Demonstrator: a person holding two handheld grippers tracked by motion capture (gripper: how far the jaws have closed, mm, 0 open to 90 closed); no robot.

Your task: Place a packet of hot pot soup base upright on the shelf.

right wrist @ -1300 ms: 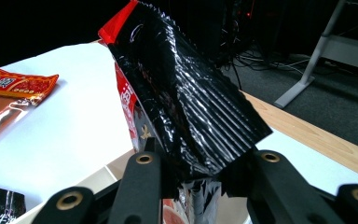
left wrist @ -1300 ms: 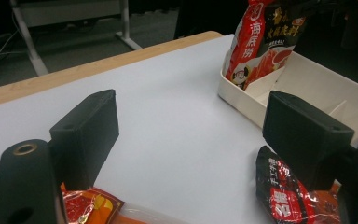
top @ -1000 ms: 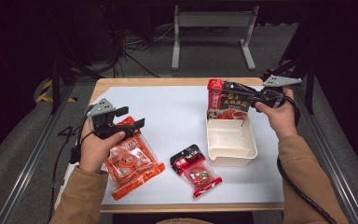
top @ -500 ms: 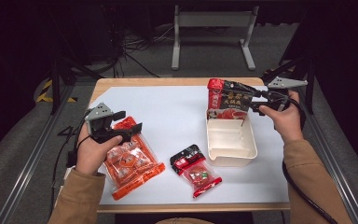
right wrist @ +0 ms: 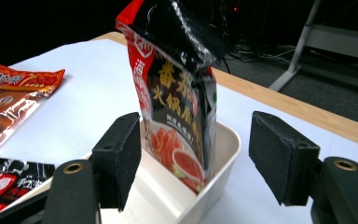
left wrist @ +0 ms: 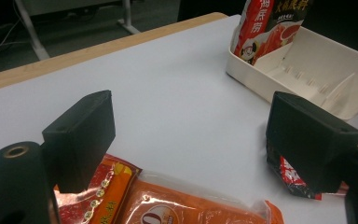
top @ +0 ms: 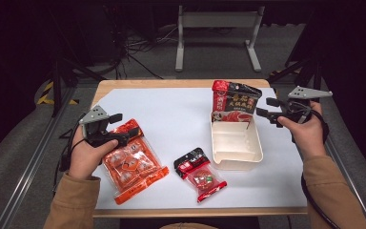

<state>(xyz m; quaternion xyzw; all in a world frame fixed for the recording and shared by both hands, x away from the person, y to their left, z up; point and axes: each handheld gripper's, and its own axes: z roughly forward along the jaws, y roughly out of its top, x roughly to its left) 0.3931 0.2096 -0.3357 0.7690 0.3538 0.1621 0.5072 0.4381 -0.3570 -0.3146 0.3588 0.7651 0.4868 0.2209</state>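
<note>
The red-and-black pouch (top: 233, 101) is stood upright in the far end of the white bin (top: 236, 145), leaning on its far wall. The right gripper (top: 263, 109) is held just beside the pouch, to its right; its jaws have just been opening and are spread wide, the pouch free of both pads. In the right gripper view the pouch (right wrist: 177, 93) is seen ahead of the gap between the jaws. The left gripper (top: 129, 125) is poised over the top edge of the orange pack (top: 131, 164), jaws wide, nothing gripped. A small red packet (top: 200, 172) lies between pack and bin on the table (top: 171, 114).
</note>
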